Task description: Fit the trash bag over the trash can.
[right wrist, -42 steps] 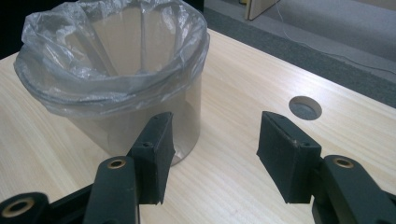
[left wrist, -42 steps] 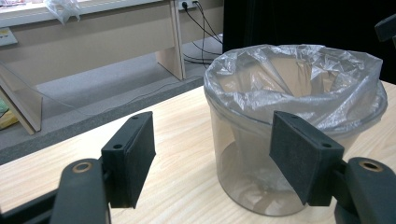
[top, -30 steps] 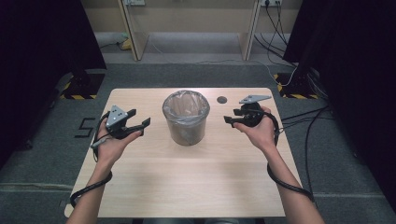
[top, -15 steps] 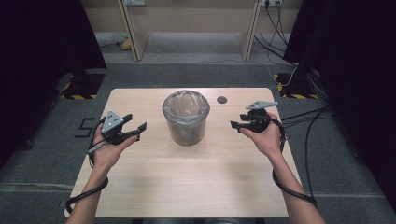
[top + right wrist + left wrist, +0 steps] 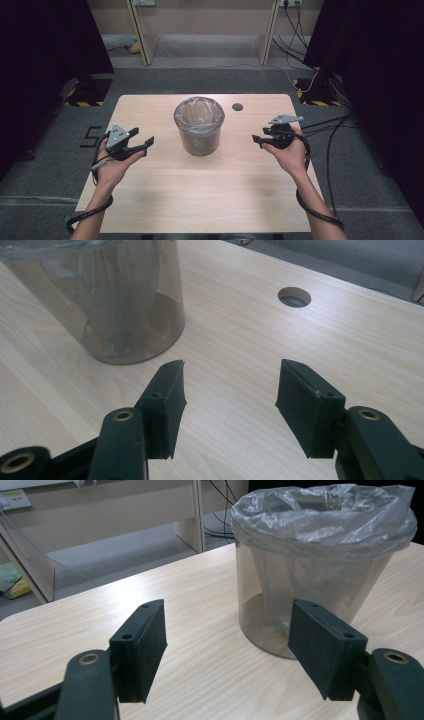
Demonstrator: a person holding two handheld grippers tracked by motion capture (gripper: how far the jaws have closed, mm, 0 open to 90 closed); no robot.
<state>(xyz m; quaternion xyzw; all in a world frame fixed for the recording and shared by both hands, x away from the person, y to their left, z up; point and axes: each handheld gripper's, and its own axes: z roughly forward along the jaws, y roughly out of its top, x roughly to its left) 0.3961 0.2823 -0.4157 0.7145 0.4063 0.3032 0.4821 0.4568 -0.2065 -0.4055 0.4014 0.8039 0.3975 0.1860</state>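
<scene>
A translucent grey plastic bin lined with a clear bag [image 5: 199,126] stood mid-surface, the left claw [image 5: 141,142] and right claw [image 5: 258,139] flanking it, both wide and empty; a clumsy pinch could tear the liner or tip it.

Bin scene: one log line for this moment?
bin: lined, upright, mid-table | left tongs: open, empty | right tongs: open, empty | both beside bin, apart

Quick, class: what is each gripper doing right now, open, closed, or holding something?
Left gripper: open, holding nothing, jaws pointed toward the lined bin.
Right gripper: open, holding nothing, over bare table.
</scene>
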